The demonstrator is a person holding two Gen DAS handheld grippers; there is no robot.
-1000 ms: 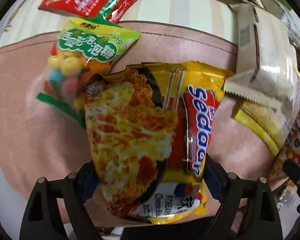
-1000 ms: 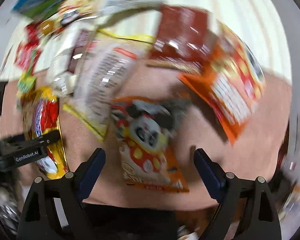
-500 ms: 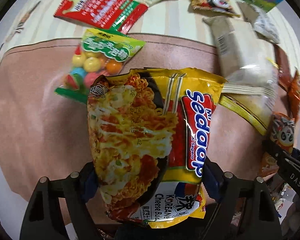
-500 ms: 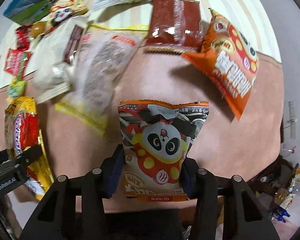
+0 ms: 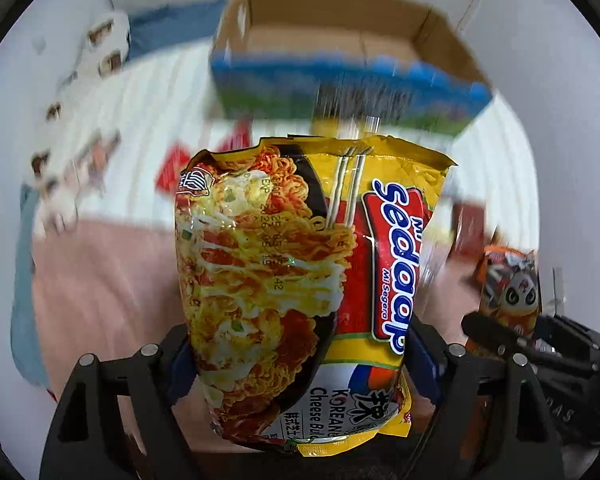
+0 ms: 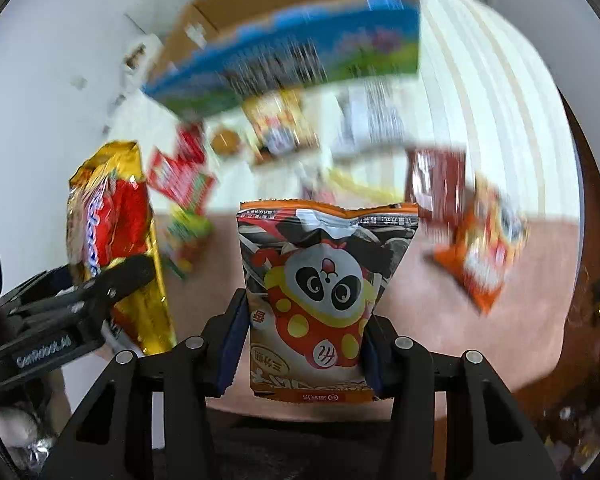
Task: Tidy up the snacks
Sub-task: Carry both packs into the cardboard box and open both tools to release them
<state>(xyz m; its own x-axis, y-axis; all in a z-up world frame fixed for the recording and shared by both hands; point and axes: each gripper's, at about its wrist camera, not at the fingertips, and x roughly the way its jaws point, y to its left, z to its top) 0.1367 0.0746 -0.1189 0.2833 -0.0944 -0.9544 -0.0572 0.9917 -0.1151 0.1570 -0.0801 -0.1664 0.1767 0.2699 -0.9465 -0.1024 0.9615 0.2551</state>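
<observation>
Noodle packet: yellow, printed with cheesy noodles and a red logo, standing upright between the fingers of the left gripper, clear of the pink mat below it.
Left gripper: its blue pads press on the packet's two sides near its lower end, so the jaws stand fairly wide around the full width of the bag; seen from the right wrist view, one black finger crosses the packet's side.
Panda snack bag: orange, white and black, upright in the right gripper, its top seal away from the camera; it also shows at the right edge of the left wrist view.
Right gripper: jaws drawn close, having just closed, pinching the lower part of the panda bag between the blue pads.
Cardboard box: open-topped, blue and green print on its outer wall, beyond both held bags, blurred.
Loose snacks: a red packet, an orange bag and a dark red pouch lie between the mat and the box; all blurred.
Striped cloth: pale, under the box and loose snacks.
</observation>
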